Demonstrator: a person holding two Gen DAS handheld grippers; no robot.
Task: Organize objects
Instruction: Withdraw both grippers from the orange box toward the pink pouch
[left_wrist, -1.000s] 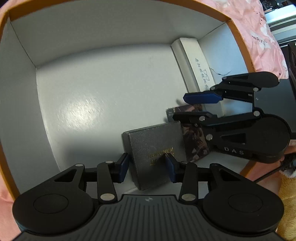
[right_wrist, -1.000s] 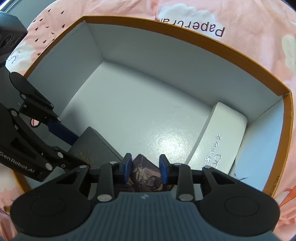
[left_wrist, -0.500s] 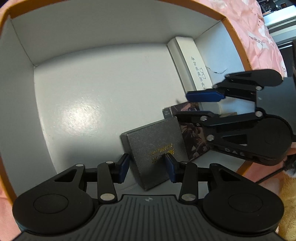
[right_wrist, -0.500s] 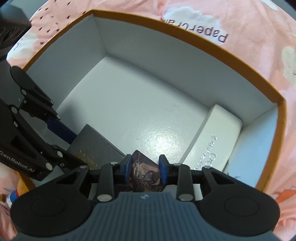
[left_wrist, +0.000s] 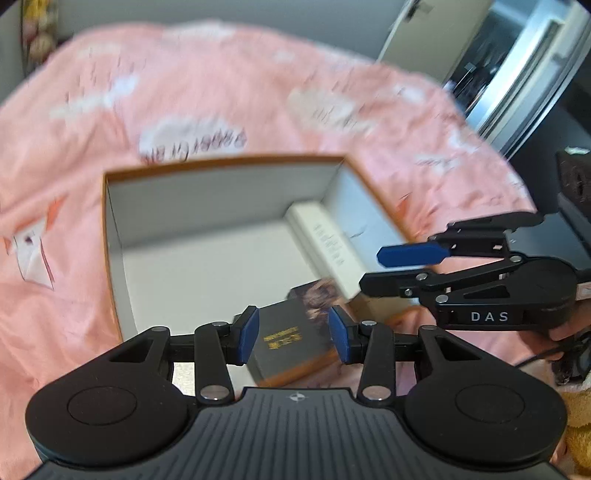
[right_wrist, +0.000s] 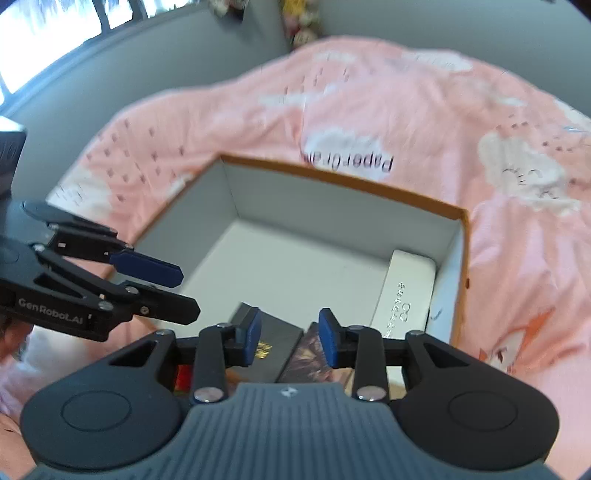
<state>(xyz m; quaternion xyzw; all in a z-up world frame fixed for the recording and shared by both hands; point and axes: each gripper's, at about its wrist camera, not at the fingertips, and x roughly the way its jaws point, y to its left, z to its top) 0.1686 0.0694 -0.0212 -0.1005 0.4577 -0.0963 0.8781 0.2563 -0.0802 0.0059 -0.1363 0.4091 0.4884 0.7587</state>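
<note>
Three flat items lie inside the cardboard box (left_wrist: 110, 236), an open carton with orange-brown outer edges and matte grey-white inner walls, resting on a soft pink bedspread (left_wrist: 221, 92) printed with white clouds. Along the box's right wall lies a long white case (left_wrist: 328, 243) with rounded corners and a line of small printed characters down its lid. Near the front edge sit two thin rectangular pieces side by side and touching: a dark grey box (right_wrist: 275, 350) with a finely textured face and gold lettering, and a picture card (right_wrist: 308, 360) with a glossy brownish illustration. The left gripper (left_wrist: 293, 334) hangs above the front rim with its blue-padded fingers spread apart; the grey box appears between them in the left wrist view, but the pads stand clear of its sides and hold nothing. The right gripper (right_wrist: 290, 338) is likewise parted, its blue pads framing the seam where the grey box meets the card, with nothing clamped. Each tool is matte black plastic with round pivot discs, silver rivets and a ribbed grey housing; the right one carries the letters "DAS", the left "GenRobot.AI". Both views are smeared by motion blur, so the fine print is unreadable.
</note>
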